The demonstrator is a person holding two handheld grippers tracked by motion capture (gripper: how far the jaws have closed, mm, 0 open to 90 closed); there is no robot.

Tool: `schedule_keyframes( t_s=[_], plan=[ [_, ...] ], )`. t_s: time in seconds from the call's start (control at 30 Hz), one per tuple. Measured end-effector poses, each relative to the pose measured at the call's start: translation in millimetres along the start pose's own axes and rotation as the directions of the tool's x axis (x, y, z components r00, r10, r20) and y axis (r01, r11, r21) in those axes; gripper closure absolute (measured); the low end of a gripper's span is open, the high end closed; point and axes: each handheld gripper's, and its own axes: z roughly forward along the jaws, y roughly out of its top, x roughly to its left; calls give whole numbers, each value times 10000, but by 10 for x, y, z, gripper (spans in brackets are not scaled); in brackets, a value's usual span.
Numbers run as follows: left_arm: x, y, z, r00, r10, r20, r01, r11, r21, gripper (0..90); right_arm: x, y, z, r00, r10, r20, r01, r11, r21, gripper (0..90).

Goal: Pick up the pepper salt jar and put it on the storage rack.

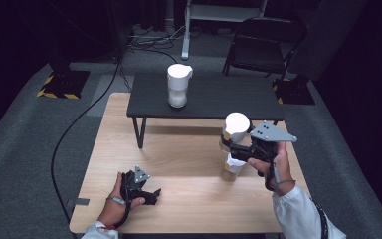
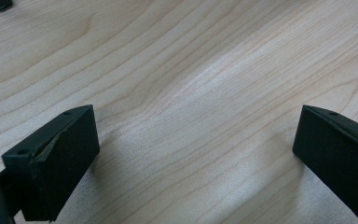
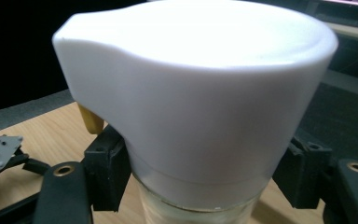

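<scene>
1. The right gripper (image 1: 235,145) is pinching a jar (image 1: 235,132) at right of centre in the high view, holding it up off the wooden table (image 1: 179,164). In the right gripper view the two black jaws are pressing on the clear body just under the white cap (image 3: 200,93).
2. Handling-wise, I'm guessing it's glass or hard clear plastic, so stiff and smooth and probably a bit slippery. Gripping right below the cap looks smart, since the cap's lip is acting as a stop if it slides.
3. It looks fairly top-heavy with that fat cap, so I'd be keeping it upright. If it's glass, dropping it would be bad news.
4. Looks: a big white cap with a pouring spout on one side, and a see-through body with something pale inside.
5. A second jar (image 1: 232,168) is standing on the table right under the lifted one, and a third jar (image 1: 178,85) is sitting on the dark table (image 1: 219,97) in the upper middle.
6. The left gripper (image 1: 151,195) is resting at lower left, jaws spread wide with nothing but bare wood between them.
</scene>
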Motion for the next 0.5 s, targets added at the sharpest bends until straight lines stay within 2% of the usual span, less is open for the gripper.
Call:
schedule_keyframes(
  t_s=[0.5],
  plan=[
    [1,-1,0,10000,6,4,-6,10000,-3,0,-57,219,148,9995,146,264,-140,9997,-211,297]
  ],
)
